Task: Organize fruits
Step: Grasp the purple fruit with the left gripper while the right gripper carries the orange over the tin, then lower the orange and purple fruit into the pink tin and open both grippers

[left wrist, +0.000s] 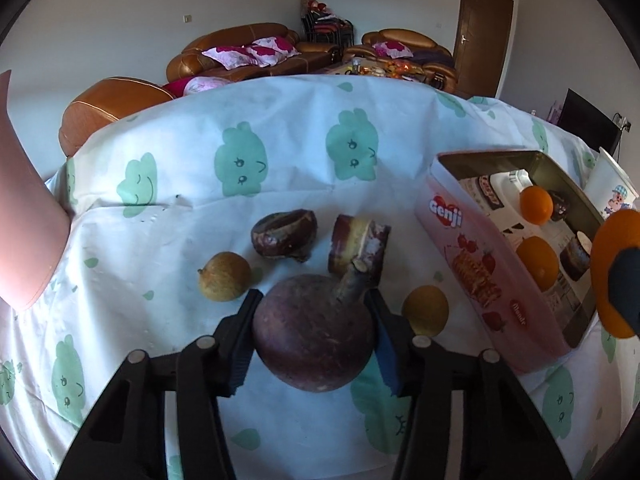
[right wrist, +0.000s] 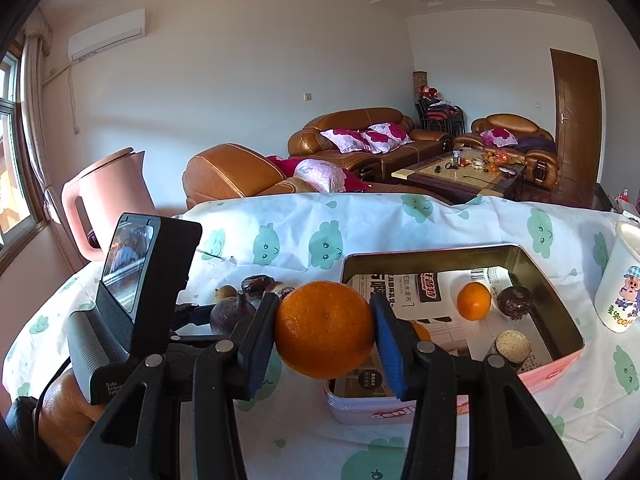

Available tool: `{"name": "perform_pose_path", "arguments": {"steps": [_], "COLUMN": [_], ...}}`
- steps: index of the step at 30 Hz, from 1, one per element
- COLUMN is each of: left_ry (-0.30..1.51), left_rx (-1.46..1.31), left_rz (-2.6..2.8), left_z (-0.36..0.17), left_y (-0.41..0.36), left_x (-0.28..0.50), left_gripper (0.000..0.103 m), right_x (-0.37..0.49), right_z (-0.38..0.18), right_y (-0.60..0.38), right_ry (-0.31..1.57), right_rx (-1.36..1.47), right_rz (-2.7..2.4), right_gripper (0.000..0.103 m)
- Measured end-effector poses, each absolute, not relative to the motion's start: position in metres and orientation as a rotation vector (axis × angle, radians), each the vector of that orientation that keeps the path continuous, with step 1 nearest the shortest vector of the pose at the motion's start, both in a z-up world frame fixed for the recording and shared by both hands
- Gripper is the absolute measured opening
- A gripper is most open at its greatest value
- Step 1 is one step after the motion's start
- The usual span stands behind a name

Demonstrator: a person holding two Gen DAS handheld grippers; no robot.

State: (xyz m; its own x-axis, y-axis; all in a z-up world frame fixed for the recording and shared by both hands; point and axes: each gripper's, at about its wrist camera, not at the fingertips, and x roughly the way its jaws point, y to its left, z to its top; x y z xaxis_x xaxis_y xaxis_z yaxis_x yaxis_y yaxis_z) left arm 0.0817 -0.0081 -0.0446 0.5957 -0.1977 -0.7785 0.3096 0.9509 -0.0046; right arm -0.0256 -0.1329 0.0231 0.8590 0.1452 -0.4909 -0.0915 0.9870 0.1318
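Observation:
My left gripper [left wrist: 314, 320] is shut on a dark purple mangosteen [left wrist: 314, 332] with a stem, just above the cloth. Beyond it lie two mangosteen halves [left wrist: 285, 237] [left wrist: 358, 246] and two small brown longans [left wrist: 224, 276] [left wrist: 425, 310]. My right gripper [right wrist: 325, 328] is shut on an orange [right wrist: 325, 328] held over the near left corner of the pink Genji tin [right wrist: 552, 364]. The tin [left wrist: 472, 264] holds two oranges [left wrist: 536, 204] [left wrist: 538, 262] and dark mangosteen pieces [right wrist: 516, 300].
A pink kettle [right wrist: 106, 200] stands at the table's far left. A white cartoon cup [right wrist: 620, 280] stands right of the tin. The table carries a white cloth with green prints [left wrist: 280, 152]. Brown sofas sit behind.

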Motion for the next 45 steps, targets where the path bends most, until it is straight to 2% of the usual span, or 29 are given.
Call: {"name": "perform_pose_path", "arguments": {"steps": [3,12,18,33,45], "left_ry": [0.866,0.638,0.608,0.507,0.545], "left_rx": [0.122,0.062,0.014,0.029,0.078], "left_rz": [-0.269,-0.112,-0.073,-0.196,-0.318], "left_z": [-0.041,-0.012,-0.006,0.016,0.018], "left_y": [-0.003,0.021,0.024,-0.034,-0.110], "left_x": [0.079,0.048,0.037,0.010,0.031], "left_gripper": [0.053,0.053,0.053,0.053,0.053], "right_x": [-0.026,-0.027,-0.032,-0.032,-0.023], "right_z": [0.021,0.022,0.026,0.035,0.031], "right_y": [-0.133,-0.131,-0.129,-0.204,-0.277], "right_ry": [0.526,0.510,0.465,0.413,0.435], "right_rx": [0.109,0.093,0.046,0.073,0.090], "right_rz": [0.123,0.114,0.093,-0.063,-0.209], "right_gripper": [0.049,0.049,0.049,0.049,0.049]}}
